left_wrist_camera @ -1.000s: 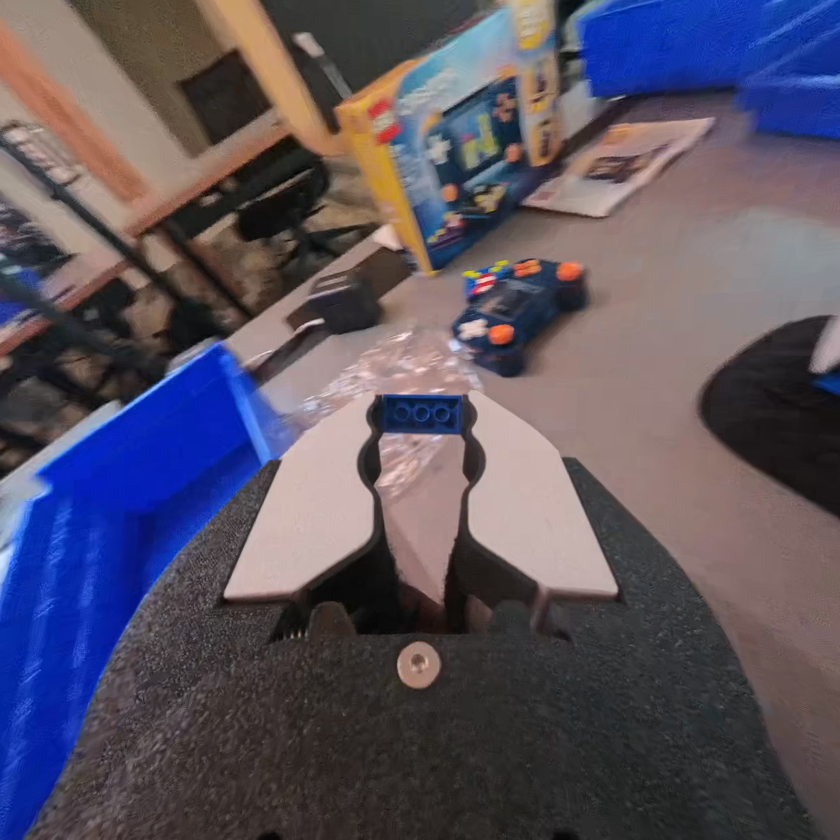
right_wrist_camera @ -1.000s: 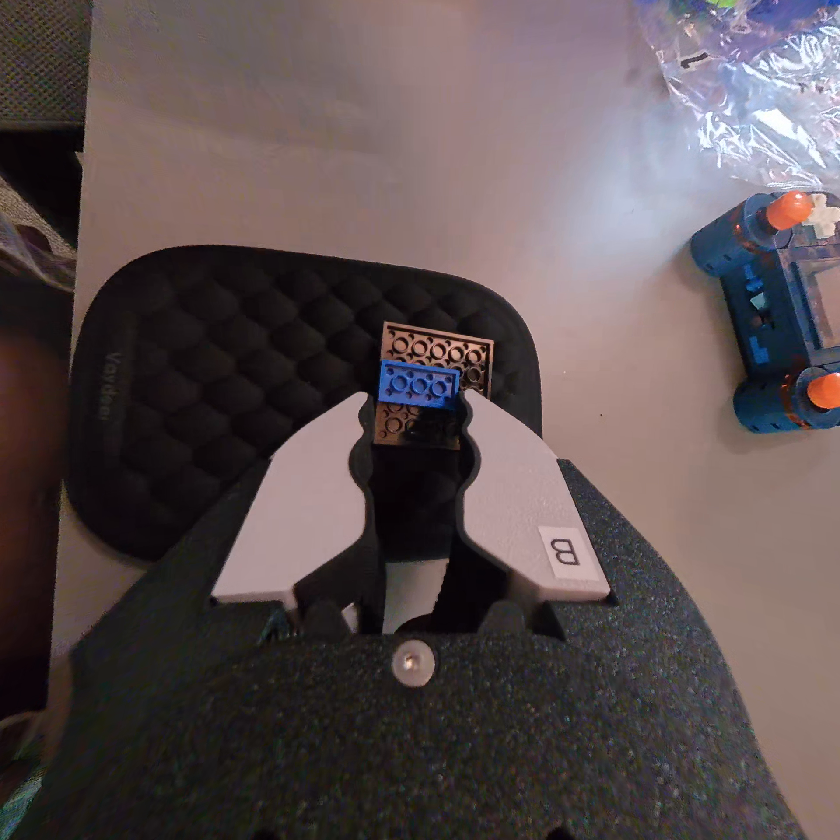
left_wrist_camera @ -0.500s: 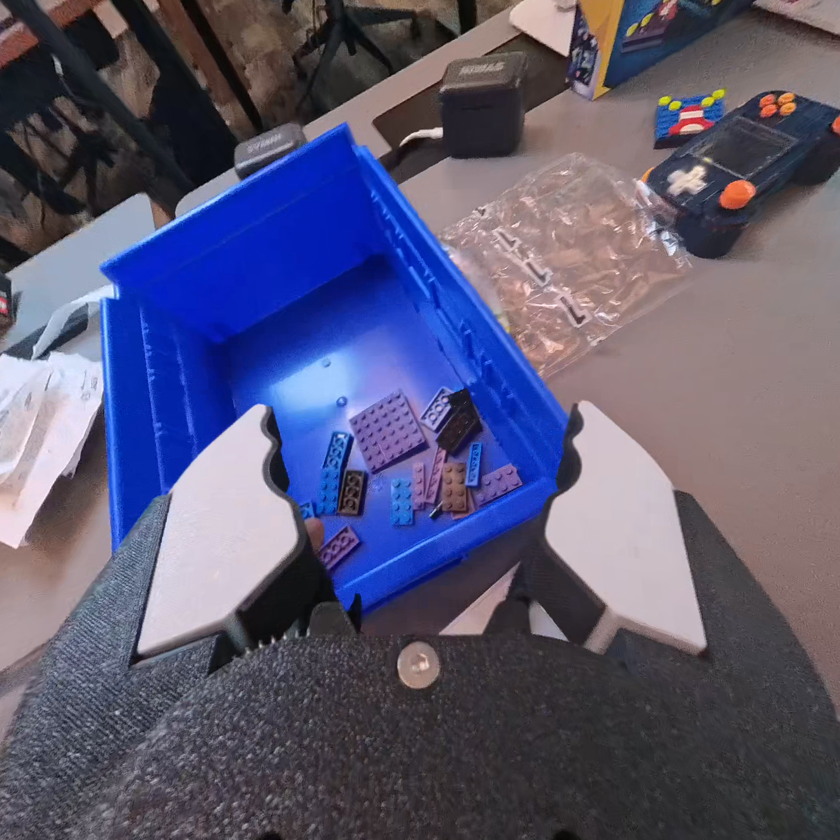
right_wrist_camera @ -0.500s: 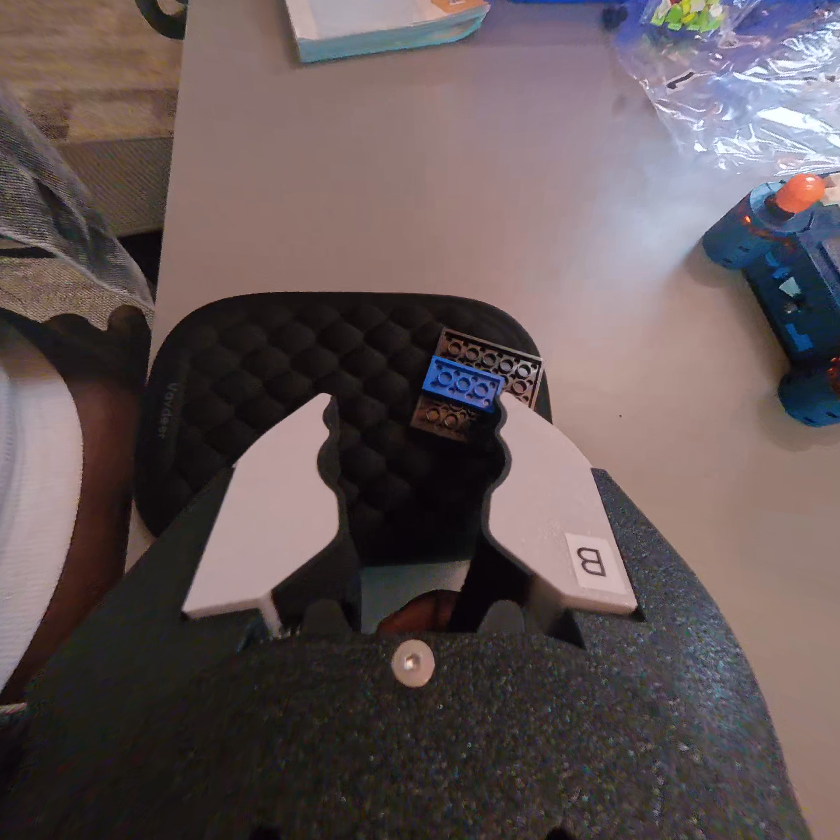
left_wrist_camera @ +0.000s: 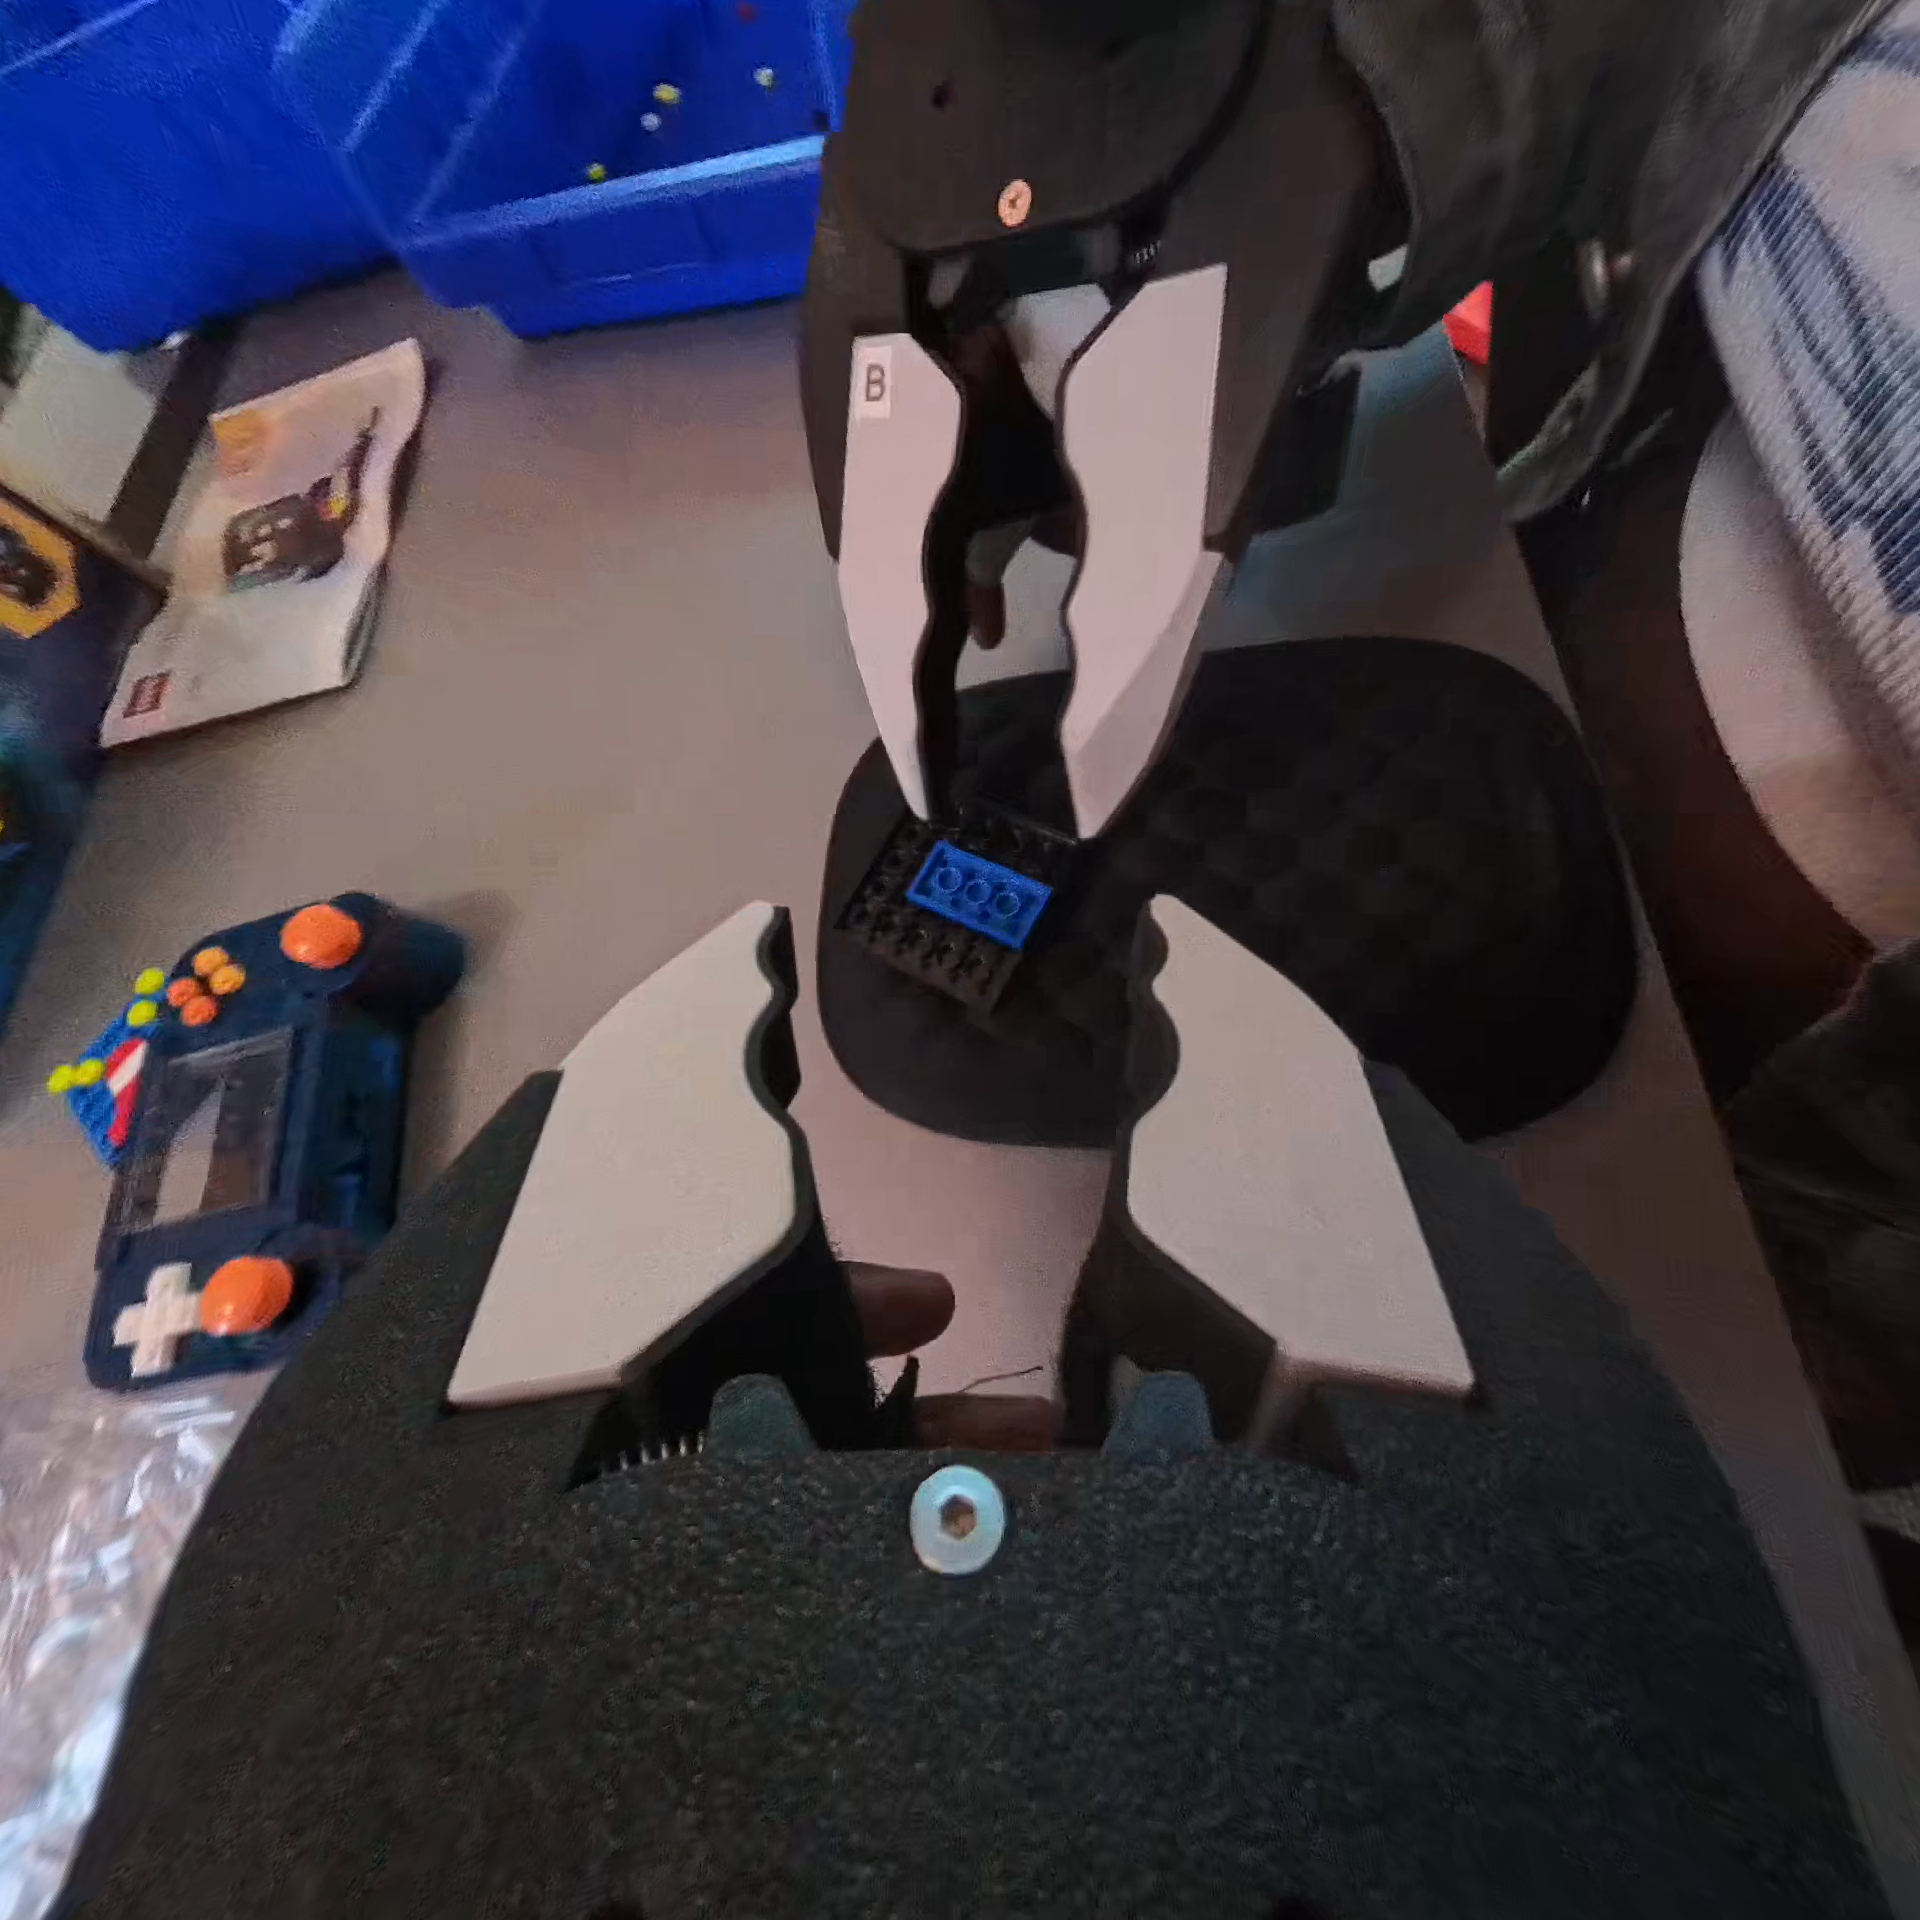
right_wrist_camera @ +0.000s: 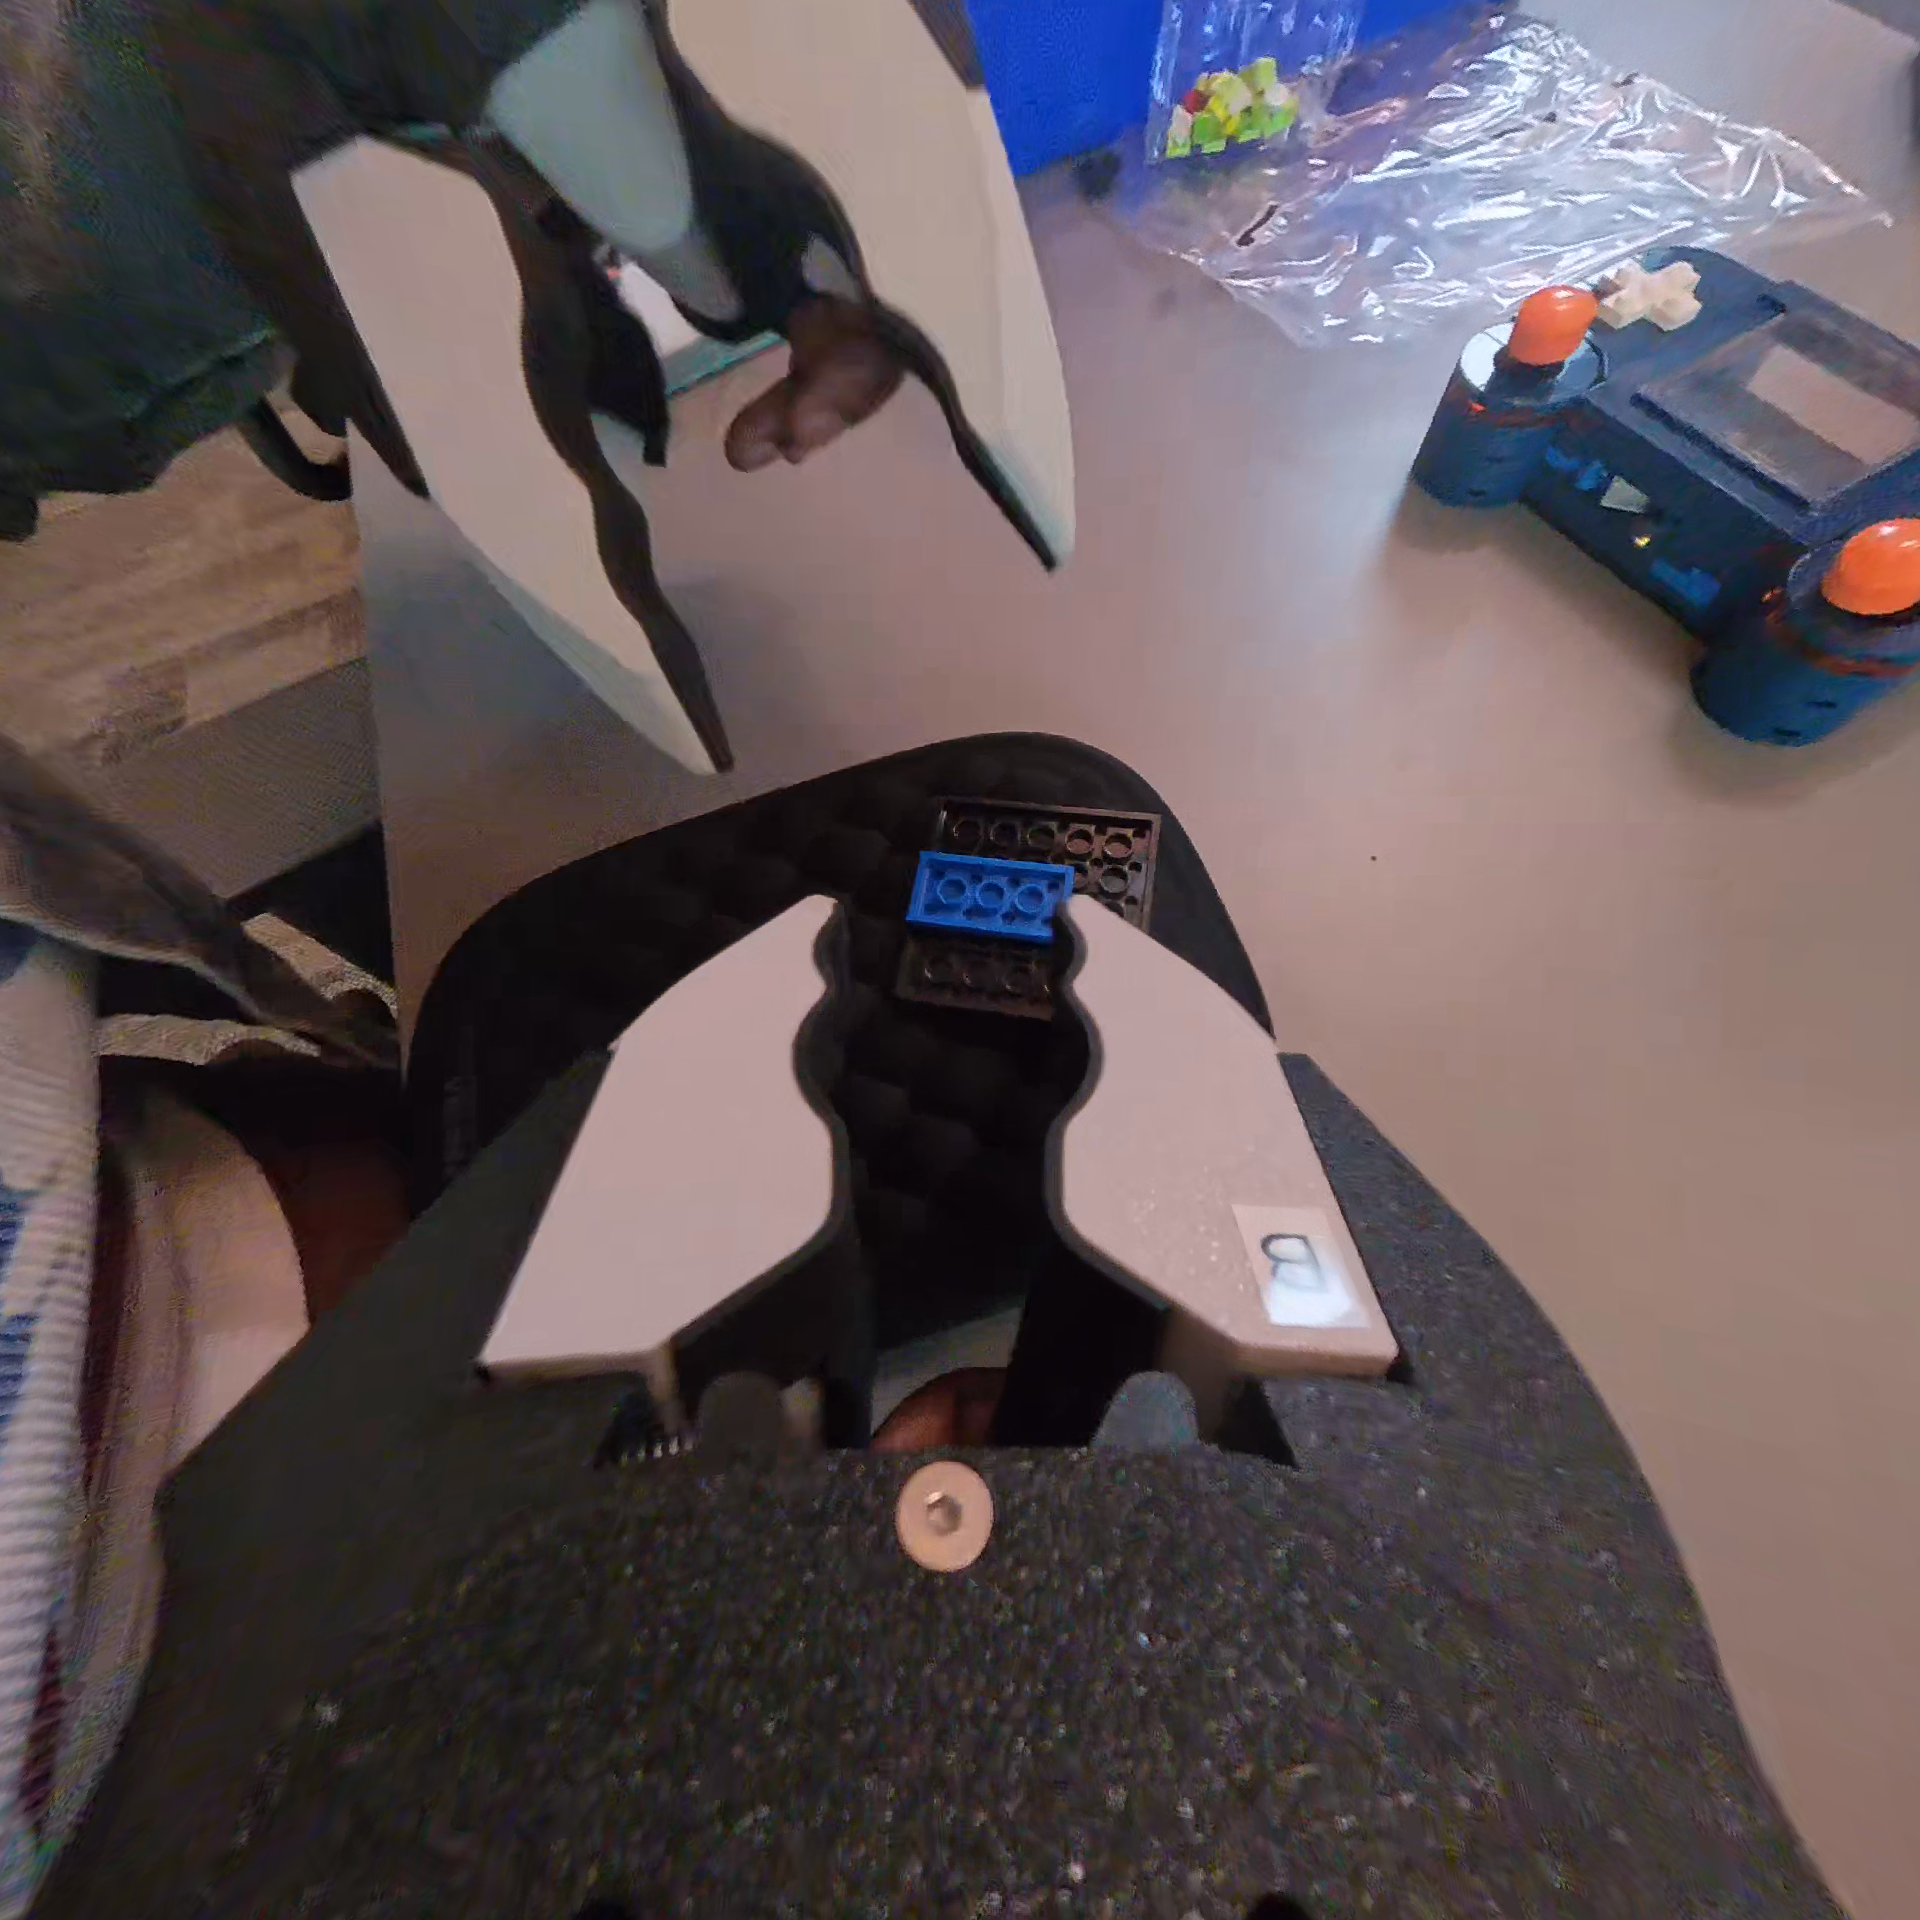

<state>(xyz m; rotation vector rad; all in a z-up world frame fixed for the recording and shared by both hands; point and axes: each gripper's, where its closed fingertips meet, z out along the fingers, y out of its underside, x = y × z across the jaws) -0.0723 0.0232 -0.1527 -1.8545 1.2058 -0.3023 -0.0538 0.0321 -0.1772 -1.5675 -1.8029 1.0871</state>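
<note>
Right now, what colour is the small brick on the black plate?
Blue; it shows best in the right wrist view.

Small brick [right_wrist_camera: 989, 900] atop plate [right_wrist_camera: 1049, 862], on mat [left_wrist_camera: 1351, 831], between grippers.

Two grippers [left_wrist_camera: 961, 914] [right_wrist_camera: 945, 925], two bricks [left_wrist_camera: 977, 891] [right_wrist_camera: 1049, 847].

Lighting is moderate and warm-toned in both views, with a purplish cast on the grey table [left_wrist_camera: 623, 582]. In the right wrist view a bright patch of glare is seen on the table [right_wrist_camera: 1299, 540] at upper centre, and specular highlights are noted on the clear plastic bag [right_wrist_camera: 1455, 177] at upper right. Soft shadows are cast beside the toy game console [right_wrist_camera: 1714, 468]. Motion blur is observed at the left edge and top of the left wrist view. Wide-angle distortion is evident at all borders.
</note>
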